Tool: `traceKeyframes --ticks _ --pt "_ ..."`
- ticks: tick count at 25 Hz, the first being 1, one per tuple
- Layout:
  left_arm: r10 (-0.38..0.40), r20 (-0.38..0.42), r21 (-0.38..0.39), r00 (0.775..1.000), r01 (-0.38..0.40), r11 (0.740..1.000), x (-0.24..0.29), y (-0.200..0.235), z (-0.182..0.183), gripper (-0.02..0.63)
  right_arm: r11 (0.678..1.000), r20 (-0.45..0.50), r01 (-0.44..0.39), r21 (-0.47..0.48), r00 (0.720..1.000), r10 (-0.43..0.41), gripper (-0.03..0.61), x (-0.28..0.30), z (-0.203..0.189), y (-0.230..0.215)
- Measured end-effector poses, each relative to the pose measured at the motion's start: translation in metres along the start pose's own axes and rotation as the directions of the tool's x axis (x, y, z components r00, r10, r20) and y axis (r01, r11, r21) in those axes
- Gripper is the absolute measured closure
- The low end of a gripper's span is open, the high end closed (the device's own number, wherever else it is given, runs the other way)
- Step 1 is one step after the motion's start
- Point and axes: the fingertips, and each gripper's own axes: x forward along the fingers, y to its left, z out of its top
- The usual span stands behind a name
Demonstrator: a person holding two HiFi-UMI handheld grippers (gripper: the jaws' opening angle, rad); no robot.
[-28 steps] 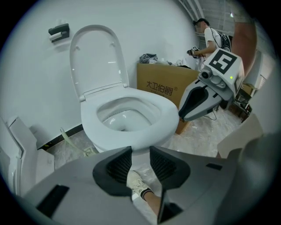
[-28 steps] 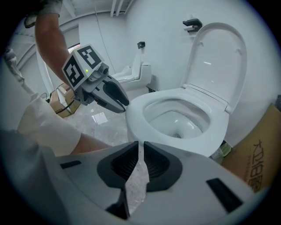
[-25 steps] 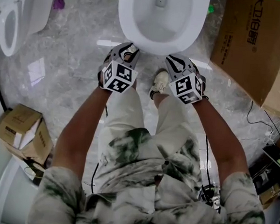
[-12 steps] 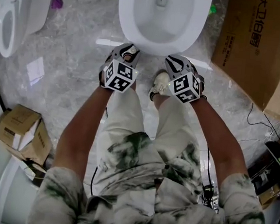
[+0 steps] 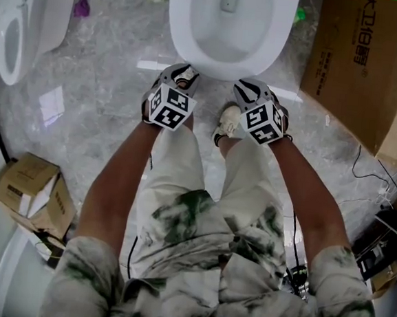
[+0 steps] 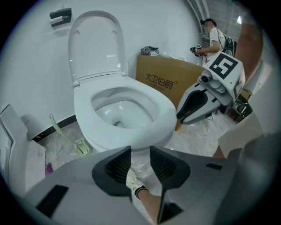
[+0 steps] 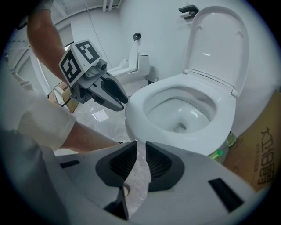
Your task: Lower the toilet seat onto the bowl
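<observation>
left gripper (image 6: 140, 151) fingers stand apart, gripping nothing. right gripper (image 7: 140, 147) jaws, set narrower, have just been opening and are also empty. both hang just before the front edge of the bowl (image 6: 99, 144). the toilet seat (image 6: 166, 117) seems to lie flat on the bowl, with the lid (image 6: 94, 44) upright behind. the task looks done: draw back without bumping the rim.

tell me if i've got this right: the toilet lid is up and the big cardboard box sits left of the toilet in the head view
Not quite. The head view shows the cardboard box right of the toilet, not left. The lid is up, as you said.
</observation>
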Motion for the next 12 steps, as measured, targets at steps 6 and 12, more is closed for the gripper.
traceKeyframes --ticks 6,12 --pt "0.015 0.020 -0.017 1.000 -0.014 1.000 -0.020 -0.007 0.014 0.471 1.000 0.016 0.007 0.027 1.000 -0.007 0.488 -0.024 0.004 0.000" --pt "0.024 0.060 -0.034 0.998 -0.022 0.999 -0.064 -0.028 0.044 0.471 0.998 0.069 0.033 0.055 0.997 -0.037 0.486 -0.080 0.018 0.003"
